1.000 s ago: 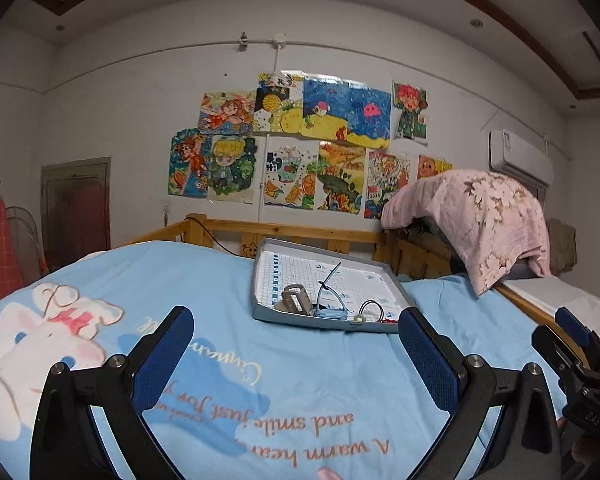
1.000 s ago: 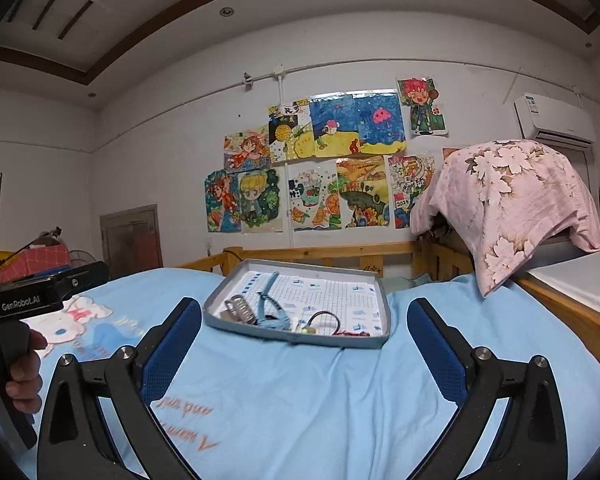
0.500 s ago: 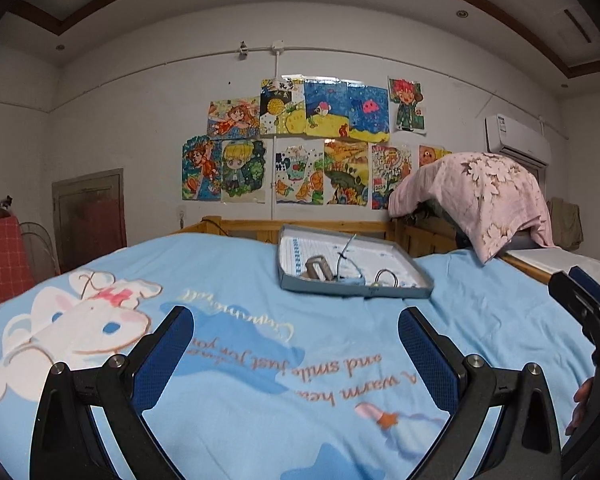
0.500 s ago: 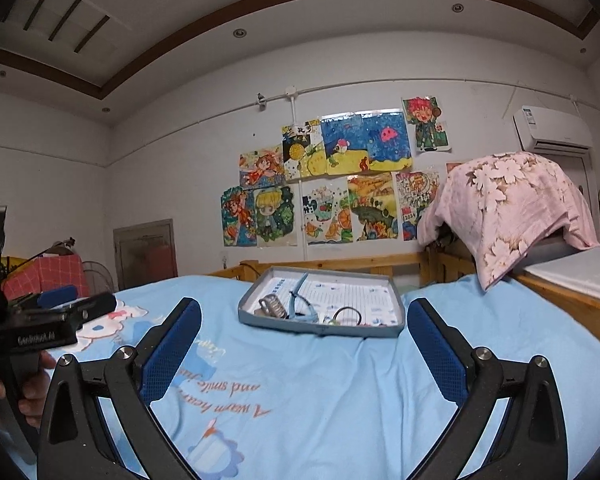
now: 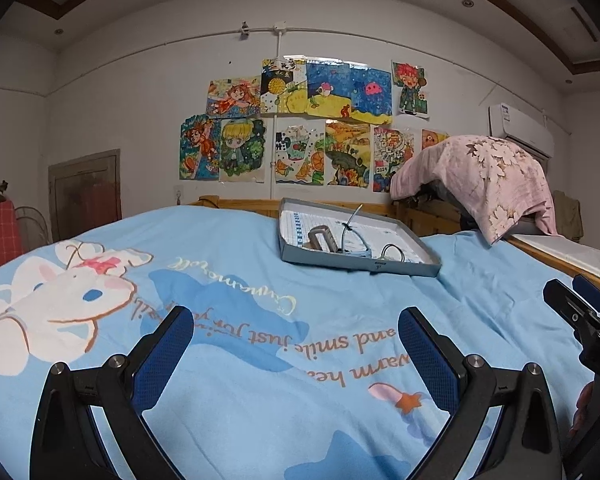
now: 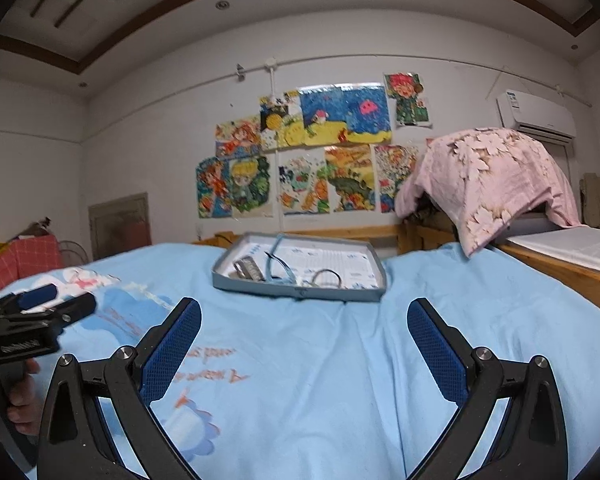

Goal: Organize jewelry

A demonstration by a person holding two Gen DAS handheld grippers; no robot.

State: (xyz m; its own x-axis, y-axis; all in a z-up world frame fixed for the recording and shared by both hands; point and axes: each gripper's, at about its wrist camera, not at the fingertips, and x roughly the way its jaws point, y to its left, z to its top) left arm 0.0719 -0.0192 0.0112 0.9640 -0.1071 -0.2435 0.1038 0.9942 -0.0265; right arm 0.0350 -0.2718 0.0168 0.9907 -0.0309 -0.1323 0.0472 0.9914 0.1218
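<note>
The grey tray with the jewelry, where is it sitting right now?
The grey tray lies on the blue bedspread near the far wooden bed rail, straight ahead of both open grippers, below the wall drawings.

Tray [image 5: 364, 266] trinkets too small

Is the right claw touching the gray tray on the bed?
Apart. In the right wrist view the right claw is open, and a wide stretch of blue bedsheet lies between its fingertips and the gray tray.
</note>
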